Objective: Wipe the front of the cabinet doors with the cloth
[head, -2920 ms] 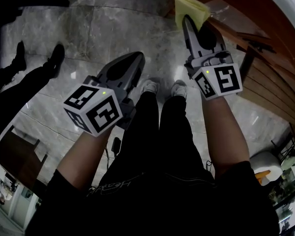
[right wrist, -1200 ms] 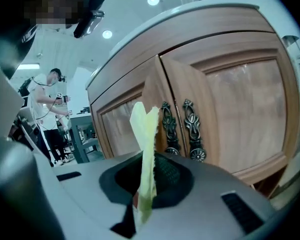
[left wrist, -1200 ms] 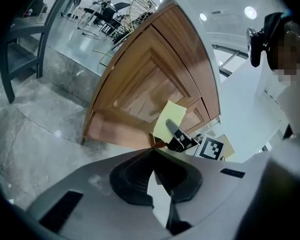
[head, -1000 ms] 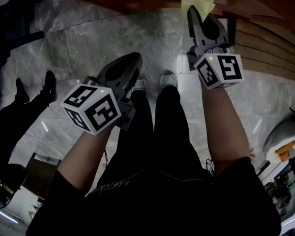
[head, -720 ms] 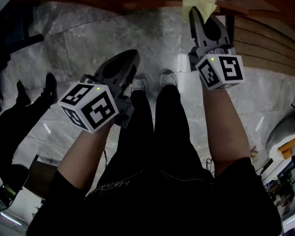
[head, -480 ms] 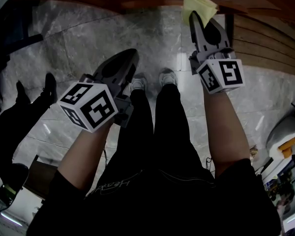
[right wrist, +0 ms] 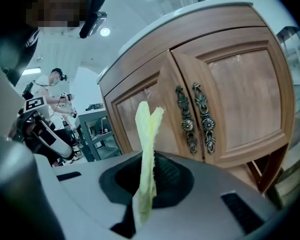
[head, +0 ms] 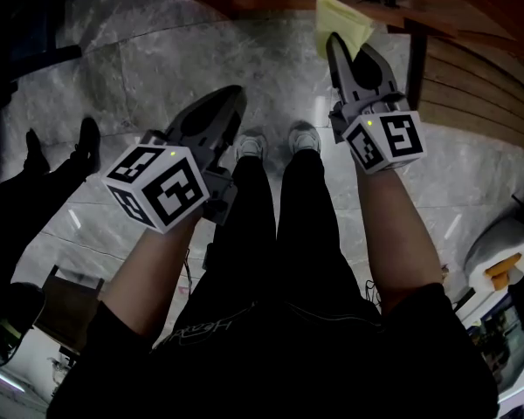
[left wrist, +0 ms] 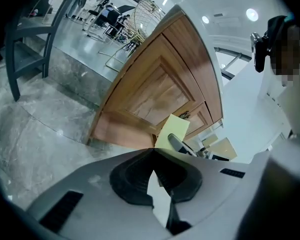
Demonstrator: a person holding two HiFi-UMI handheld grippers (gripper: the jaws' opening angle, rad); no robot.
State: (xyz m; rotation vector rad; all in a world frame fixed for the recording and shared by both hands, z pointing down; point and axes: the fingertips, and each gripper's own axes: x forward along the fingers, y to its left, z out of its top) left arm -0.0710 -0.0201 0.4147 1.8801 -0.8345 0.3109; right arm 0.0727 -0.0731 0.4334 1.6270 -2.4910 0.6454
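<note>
Spreading across most of the head view, the grey veined marble floor [head: 157, 59] runs under a brown wooden cabinet [head: 472, 68], which fills that view's upper right corner. In the right gripper view the cabinet's two panelled doors [right wrist: 245, 94] stand closed side by side. The person wearing the camera stands facing the cabinet, in black trousers [head: 279, 234] and white shoes [head: 253, 142]. A second person's dark legs [head: 35, 164] show at the left edge.

Each forearm ends in a grey tool carrying a black-and-white marker cube [head: 162, 186]. The left gripper [head: 231, 99] is held lower and further from the cabinet, over the floor. Its jaws meet at the tips with nothing between them. The right gripper [head: 336, 42] reaches forward and higher, its tip pointing at the cabinet. Its jaws are clamped on a pale yellow cloth [head: 341, 20].

The cloth stands upright out of the jaws as a thin folded sheet, its free top edge split in two flaps. In the right gripper view it lies in front of the left door. It is near the wood, but no view shows whether it touches.

Two ornate dark metal handles [right wrist: 186, 119] hang upright just beside each other where the doors meet, to the right of the cloth.
</note>
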